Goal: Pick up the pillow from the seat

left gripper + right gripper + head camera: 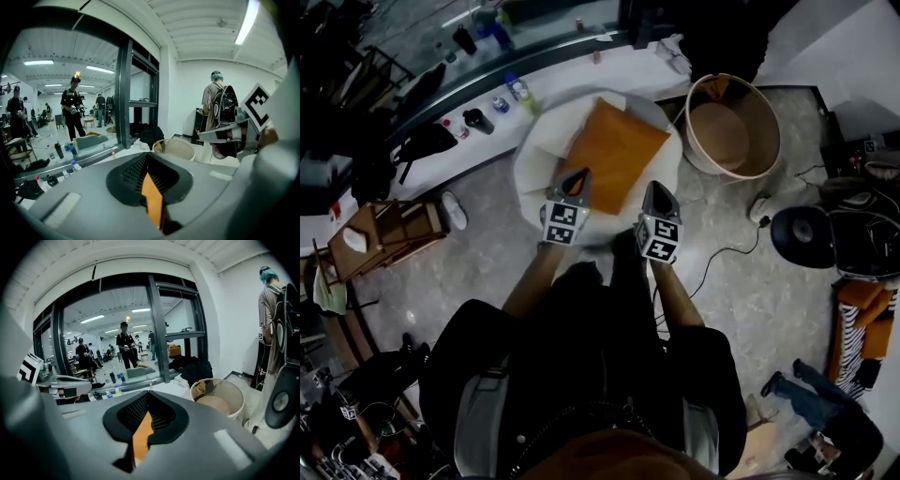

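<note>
Both pairs of fingers are closed tight with nothing in them. The left gripper [578, 175] is over the lower left edge of the pillow [614, 155], and the right gripper [657, 188] is just at its lower right edge. The main risk, as I judge it, is meeting the pillow shut: closed tips would shove it toward the top of the frame and off the far rim of the seat [539, 150] instead of taking hold. Fingers parted too little could also pinch only a thin fold at the edge, letting the rest sag and slip free. The pillow lies flat in the middle of the round white seat, turned diagonally. It is orange, square-cornered, thin and soft-looking, and shows as an orange sliver beyond each gripper's closed tips.
</note>
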Demonstrator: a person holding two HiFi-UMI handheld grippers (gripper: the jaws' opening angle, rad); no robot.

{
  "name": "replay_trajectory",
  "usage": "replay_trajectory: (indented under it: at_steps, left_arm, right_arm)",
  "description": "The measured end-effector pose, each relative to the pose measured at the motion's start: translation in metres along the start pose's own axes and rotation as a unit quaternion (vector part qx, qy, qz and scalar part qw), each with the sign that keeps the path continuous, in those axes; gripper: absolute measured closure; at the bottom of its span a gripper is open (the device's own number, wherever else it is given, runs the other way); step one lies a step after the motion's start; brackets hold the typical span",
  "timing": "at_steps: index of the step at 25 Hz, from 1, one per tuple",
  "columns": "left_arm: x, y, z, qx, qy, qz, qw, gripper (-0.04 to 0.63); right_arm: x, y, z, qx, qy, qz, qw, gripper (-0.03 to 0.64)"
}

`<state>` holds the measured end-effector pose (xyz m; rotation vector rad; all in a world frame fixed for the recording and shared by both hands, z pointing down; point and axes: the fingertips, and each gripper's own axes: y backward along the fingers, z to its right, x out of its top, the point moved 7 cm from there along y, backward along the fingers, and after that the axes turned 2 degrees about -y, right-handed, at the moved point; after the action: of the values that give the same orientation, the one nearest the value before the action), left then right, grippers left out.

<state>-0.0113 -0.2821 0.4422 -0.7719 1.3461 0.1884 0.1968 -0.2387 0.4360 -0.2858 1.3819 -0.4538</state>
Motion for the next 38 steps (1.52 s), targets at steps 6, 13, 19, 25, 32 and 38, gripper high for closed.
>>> replay_trajectory:
  at_steps: [6,13,19,25,32,38]
  left_arm:
    - [-0.022,-0.052,-0.015,0.017,-0.002,-0.013,0.9998,0.586]
    - [-0.078,-0.108,-0.028,0.03,-0.005,0.006,0.9995,0.586]
    - [-0.158,-0.162,-0.039,0.047,-0.004,0.018,0.9987,0.586]
    - [-0.26,-0.214,-0.07,0.058,-0.015,0.045,0.9972,0.586]
    - [-0.337,-0.247,-0.1,0.037,-0.037,0.091,0.9945,0.584]
    - [-0.366,-0.26,-0.115,0.025,-0.059,0.111,0.9918,0.583]
  right_arm:
    - [-0.01,-0.052,0.034,0.012,0.002,0.0,1.0,0.614]
    - [-0.054,-0.121,0.055,0.038,0.018,0.017,0.999,0.614]
    - [-0.113,-0.19,0.069,0.056,0.029,0.05,0.997,0.614]
    - [-0.193,-0.266,0.076,0.098,0.089,0.077,0.988,0.614]
    - [-0.258,-0.33,0.093,0.144,0.228,0.066,0.961,0.614]
    - [-0.309,-0.346,0.115,0.15,0.232,0.061,0.959,0.614]
